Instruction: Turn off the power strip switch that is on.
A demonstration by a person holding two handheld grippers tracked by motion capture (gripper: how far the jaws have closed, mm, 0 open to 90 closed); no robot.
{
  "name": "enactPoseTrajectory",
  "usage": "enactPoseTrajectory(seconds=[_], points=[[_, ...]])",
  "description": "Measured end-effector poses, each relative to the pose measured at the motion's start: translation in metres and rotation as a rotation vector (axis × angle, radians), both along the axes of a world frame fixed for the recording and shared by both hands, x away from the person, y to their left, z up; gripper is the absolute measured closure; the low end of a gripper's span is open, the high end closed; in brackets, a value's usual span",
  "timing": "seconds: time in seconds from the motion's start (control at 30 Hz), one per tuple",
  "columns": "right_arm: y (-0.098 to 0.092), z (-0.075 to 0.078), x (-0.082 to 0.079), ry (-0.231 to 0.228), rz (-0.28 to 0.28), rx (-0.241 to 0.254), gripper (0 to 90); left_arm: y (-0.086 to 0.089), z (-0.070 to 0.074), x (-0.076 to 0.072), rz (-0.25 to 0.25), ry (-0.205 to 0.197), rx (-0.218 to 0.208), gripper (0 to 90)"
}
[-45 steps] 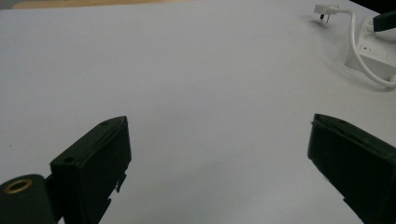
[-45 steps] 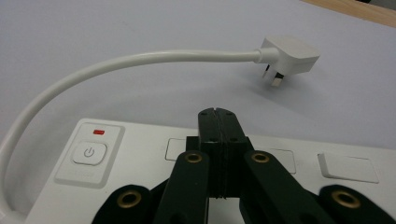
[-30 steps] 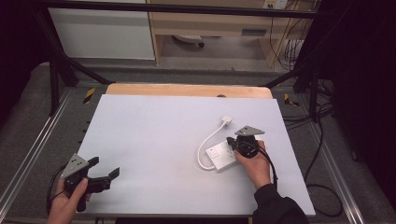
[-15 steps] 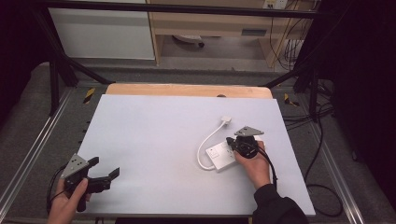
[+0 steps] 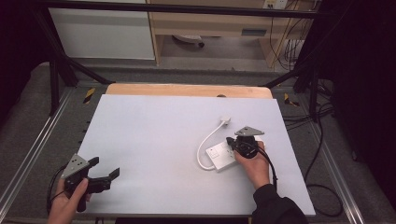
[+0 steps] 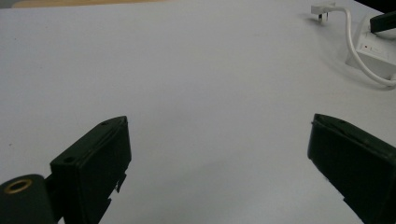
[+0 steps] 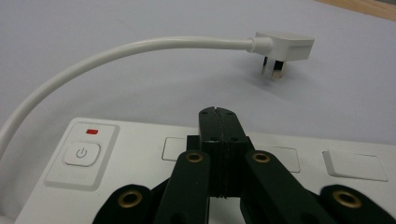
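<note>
A white power strip point(image 5: 218, 155) lies flat on the right half of the pale table point(image 5: 154, 135). Its white cable point(image 5: 204, 145) loops round to a plug point(image 5: 225, 119) that rests on the table beyond it. My right gripper point(image 5: 231, 141) is shut with nothing between its jaws, its tips point(image 7: 218, 113) just over the strip's top face point(image 7: 140, 158), to the right of the power button point(image 7: 81, 154). The plug point(image 7: 284, 48) lies prongs-down ahead of it. My left gripper point(image 5: 106, 167) is held open near the front left corner, its jaws point(image 6: 219, 123) spread wide over bare table.
A wooden strip point(image 5: 187, 89) borders the table's far edge. Metal rails point(image 5: 42, 140) run along both sides. Dark cables point(image 5: 322, 186) lie on the floor to the right. In the left gripper view the power strip point(image 6: 373, 46) and the plug point(image 6: 322, 9) sit far off at the upper right.
</note>
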State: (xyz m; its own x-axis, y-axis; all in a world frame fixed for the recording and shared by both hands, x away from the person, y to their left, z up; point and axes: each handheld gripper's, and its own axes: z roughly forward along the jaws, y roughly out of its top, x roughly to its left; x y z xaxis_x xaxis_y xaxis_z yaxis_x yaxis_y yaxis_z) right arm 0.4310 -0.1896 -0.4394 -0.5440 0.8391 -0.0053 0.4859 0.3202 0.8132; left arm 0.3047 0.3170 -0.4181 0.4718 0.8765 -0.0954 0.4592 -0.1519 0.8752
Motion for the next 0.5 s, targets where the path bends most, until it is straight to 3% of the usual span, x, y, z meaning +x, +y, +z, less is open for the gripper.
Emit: enactPoseTrajectory(seconds=[0.5], points=[[-0.0006,-0.0018,-0.0006,0.000,-0.013,0.019,90.0,-0.0004,-0.0003,0.0001,0.001,0.002,0.001,5.8]])
